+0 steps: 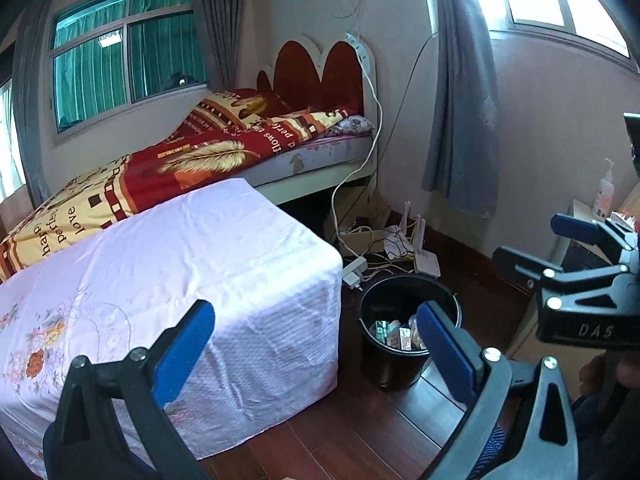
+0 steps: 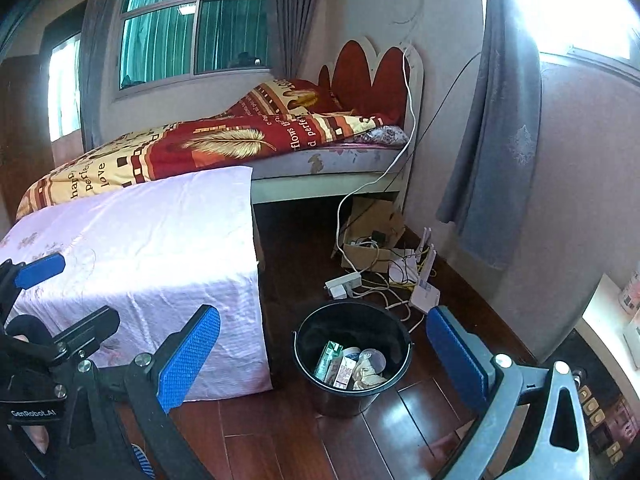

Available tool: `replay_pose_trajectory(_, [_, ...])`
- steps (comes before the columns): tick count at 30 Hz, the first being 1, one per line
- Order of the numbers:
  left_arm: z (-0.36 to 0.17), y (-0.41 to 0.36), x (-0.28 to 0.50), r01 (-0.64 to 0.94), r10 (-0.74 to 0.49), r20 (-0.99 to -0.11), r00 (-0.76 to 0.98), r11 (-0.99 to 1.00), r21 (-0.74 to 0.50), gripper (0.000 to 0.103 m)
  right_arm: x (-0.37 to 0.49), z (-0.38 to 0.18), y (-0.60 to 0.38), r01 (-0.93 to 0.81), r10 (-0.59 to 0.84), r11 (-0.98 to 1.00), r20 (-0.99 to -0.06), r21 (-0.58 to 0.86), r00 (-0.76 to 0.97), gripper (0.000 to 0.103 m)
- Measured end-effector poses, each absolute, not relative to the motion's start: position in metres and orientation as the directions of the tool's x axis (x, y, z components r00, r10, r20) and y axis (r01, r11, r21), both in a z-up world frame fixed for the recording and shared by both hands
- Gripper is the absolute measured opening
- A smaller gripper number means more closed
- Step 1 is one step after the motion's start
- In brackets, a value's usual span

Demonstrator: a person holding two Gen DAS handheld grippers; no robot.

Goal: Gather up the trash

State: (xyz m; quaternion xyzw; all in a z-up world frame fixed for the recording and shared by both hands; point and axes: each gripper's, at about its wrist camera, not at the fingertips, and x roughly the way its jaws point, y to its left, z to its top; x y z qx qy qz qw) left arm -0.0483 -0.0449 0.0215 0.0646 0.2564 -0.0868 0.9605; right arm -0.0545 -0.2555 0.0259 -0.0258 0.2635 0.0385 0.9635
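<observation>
Trash (image 2: 352, 368) is sitting in the black bucket (image 2: 308, 372) on the wood floor (image 2: 280, 440), just off the near corner of the tabletop (image 2: 140, 248) draped in pale pink cloth. Looks like small cartons, a round lid and some crumpled stuff, all piled at the bottom, so I'm guessing most of the collecting is already done.

Both grippers are hanging up in the air, pointing down toward the bucket. The left gripper (image 1: 316, 340) is spread wide with nothing between its blue pads, and the right gripper (image 2: 324, 348) is spread wide and empty too. Makes sense if they're between pickups or just finished dropping something.

I'm not seeing anything lying on top of the cloth, so no obvious leftovers there.

Farther back, a power strip (image 2: 344, 280), router (image 2: 424, 292) and cardboard box (image 2: 368, 252) are clustered along the wall, probably because the cable is running down from the bed (image 2: 224, 140).
</observation>
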Motion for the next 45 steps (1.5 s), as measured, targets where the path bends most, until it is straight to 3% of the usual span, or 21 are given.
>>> replay_pose_trajectory(45, [0.0221,-0.0468,-0.0516,0.192,-0.129,-0.510,0.851,0.979,0.072,0.102,-0.0558,0.0223,-0.2610,-0.080,0.056,0.997,-0.521,-0.024,0.852,0.103])
